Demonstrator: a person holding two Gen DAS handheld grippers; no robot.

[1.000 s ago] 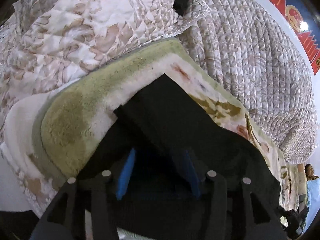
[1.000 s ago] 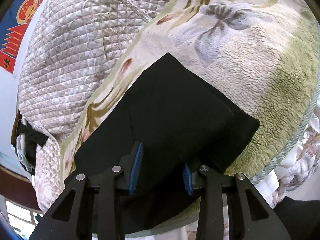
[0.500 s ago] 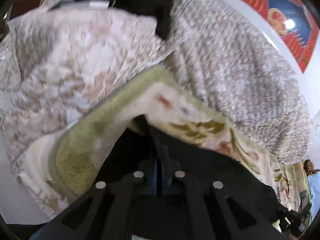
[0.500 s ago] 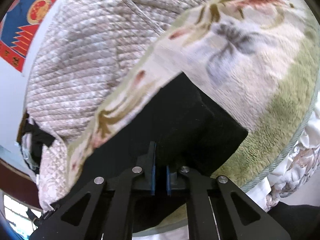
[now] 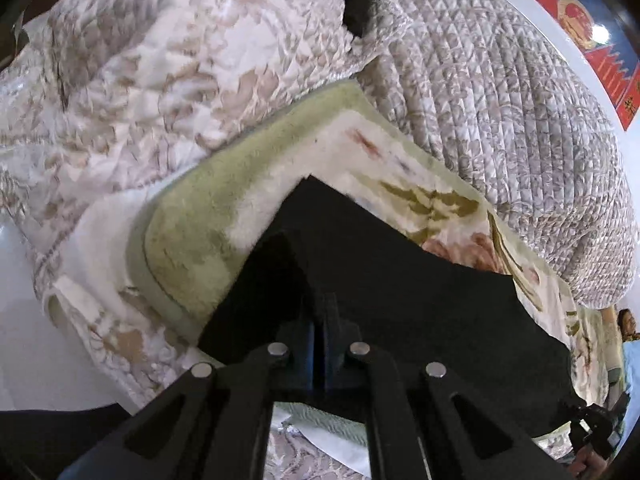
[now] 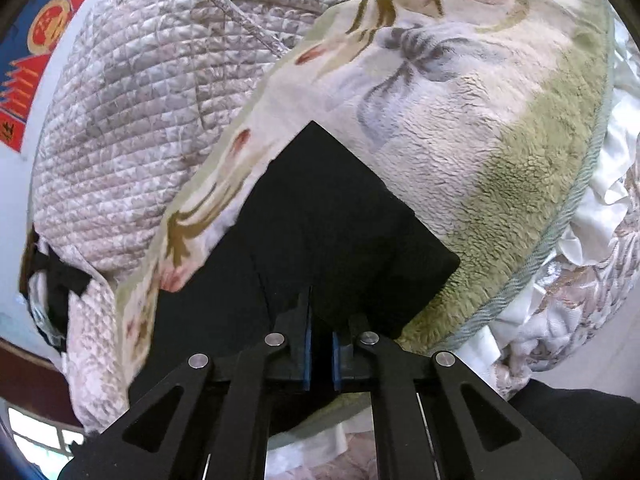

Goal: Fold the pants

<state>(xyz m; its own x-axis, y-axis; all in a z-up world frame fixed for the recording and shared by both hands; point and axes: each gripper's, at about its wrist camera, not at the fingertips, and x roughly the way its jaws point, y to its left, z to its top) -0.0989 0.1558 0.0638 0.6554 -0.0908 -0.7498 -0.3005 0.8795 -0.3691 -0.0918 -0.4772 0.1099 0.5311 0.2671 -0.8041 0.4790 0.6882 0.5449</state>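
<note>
The black pants [image 5: 400,280] lie on a fleecy floral blanket [image 5: 188,220] on a bed. My left gripper [image 5: 319,320] is shut on the near edge of the pants, and the cloth rises in a fold at its tips. In the right wrist view the pants [image 6: 328,208] show as a folded black panel with a pointed far corner on the blanket [image 6: 500,128]. My right gripper [image 6: 320,332] is shut on the pants' near edge, its blue pads pressed on the cloth.
A grey quilted cover [image 5: 500,92] lies behind the blanket, and it also shows in the right wrist view [image 6: 140,100]. A cream patterned quilt [image 5: 140,60] is bunched at the left. A red and blue wall hanging [image 5: 600,20] is beyond the bed.
Both grippers were open a second ago and have closed on the near edge of the pants. The pinched cloth now lifts slightly at the left gripper.
</note>
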